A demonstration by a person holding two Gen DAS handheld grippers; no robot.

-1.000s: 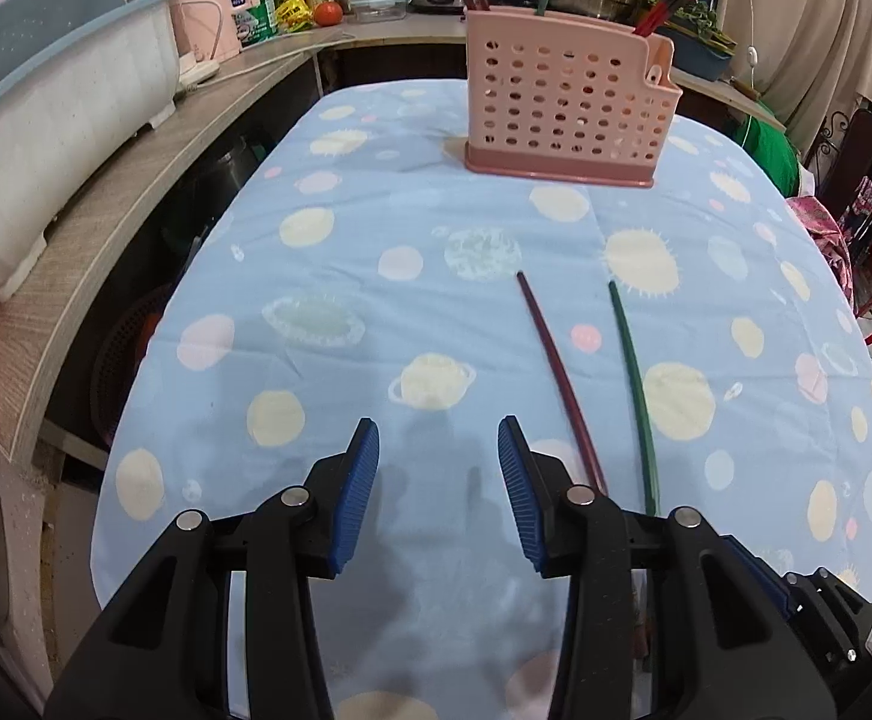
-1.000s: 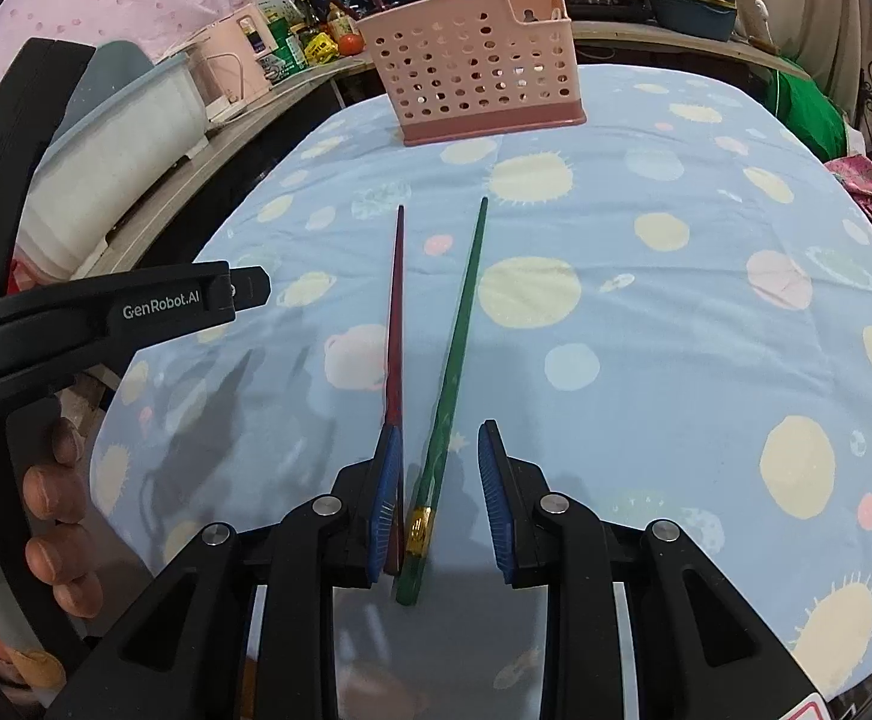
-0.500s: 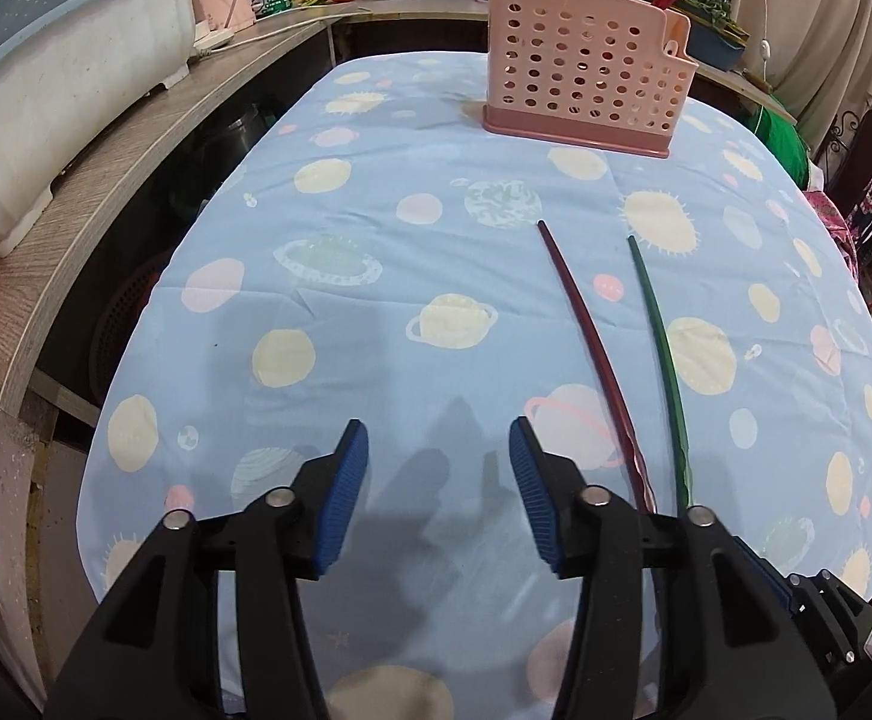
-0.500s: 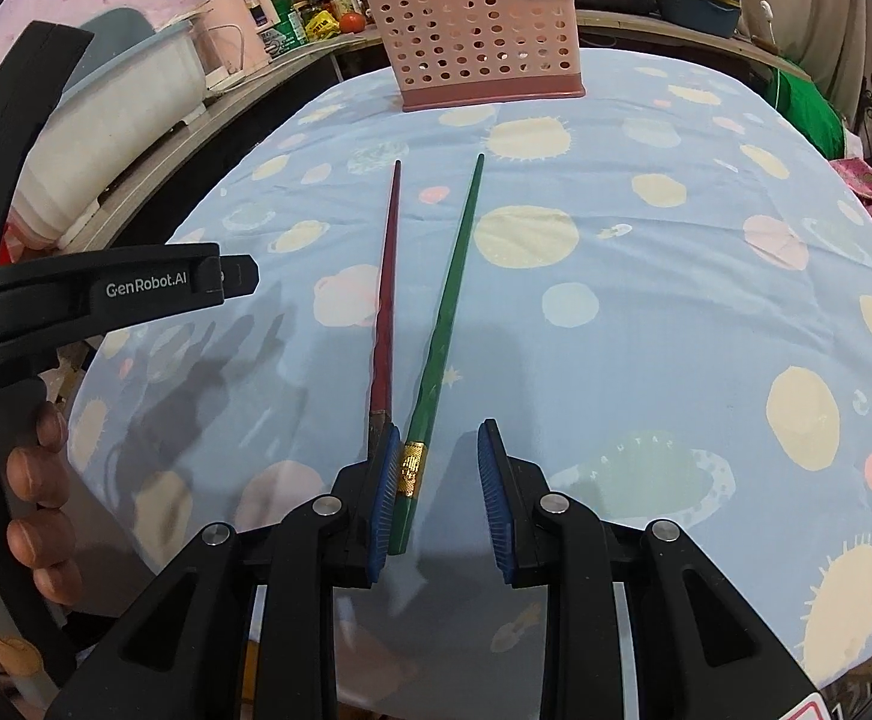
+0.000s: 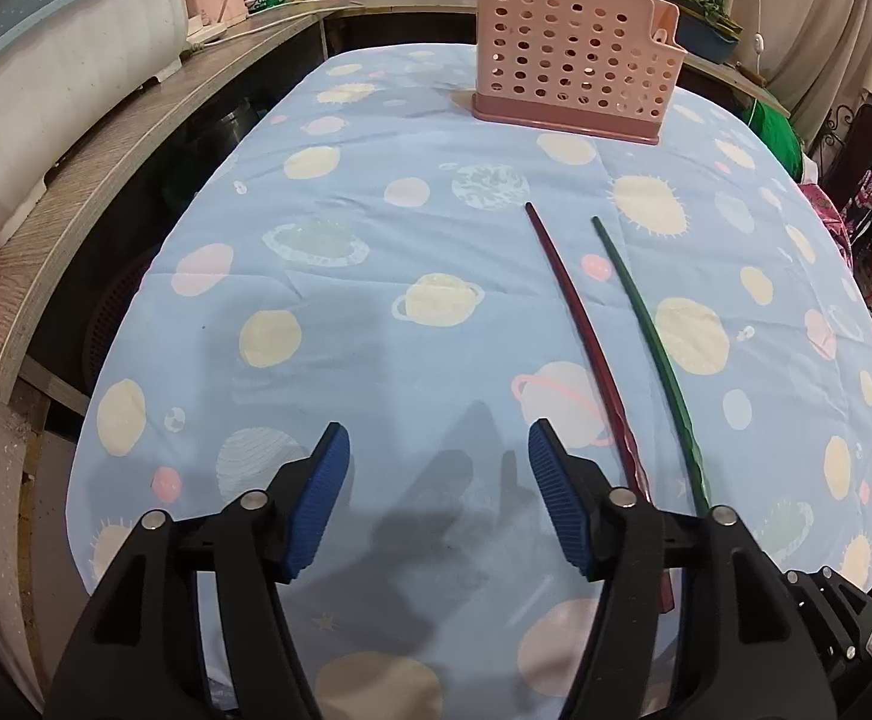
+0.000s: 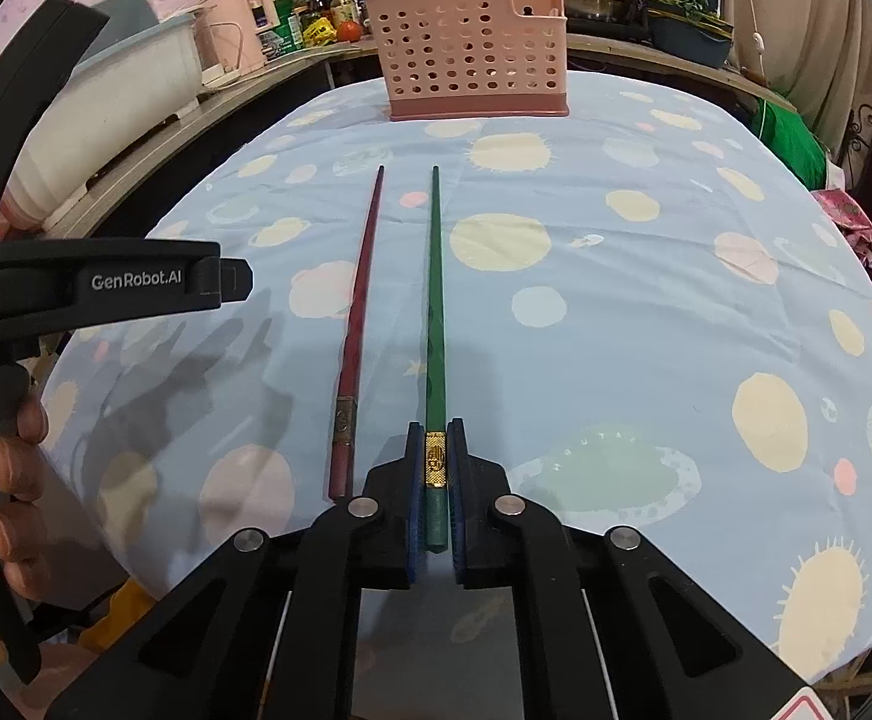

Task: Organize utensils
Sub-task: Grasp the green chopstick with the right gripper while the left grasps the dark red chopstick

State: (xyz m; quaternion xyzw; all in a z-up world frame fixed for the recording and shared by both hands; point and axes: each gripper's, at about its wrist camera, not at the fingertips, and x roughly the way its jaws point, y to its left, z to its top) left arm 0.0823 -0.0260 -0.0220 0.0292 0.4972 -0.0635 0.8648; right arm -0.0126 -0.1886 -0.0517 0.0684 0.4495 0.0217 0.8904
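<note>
Right tool: its jaws have just been closing and now pinch the green chopstick at its gold band; earlier it lay loose between them.
Left tool: its jaws have just been opening; spread, nothing between them.
Red chopstick: lies flat on the tabletop, just left of the green one, as before.
Pink holder: stands at the far end.

There were two chopsticks on the tablecloth: one dark red chopstick and one green chopstick. One pink basket with holes stood near the far edge. There was one red tomato on the counter behind.
</note>
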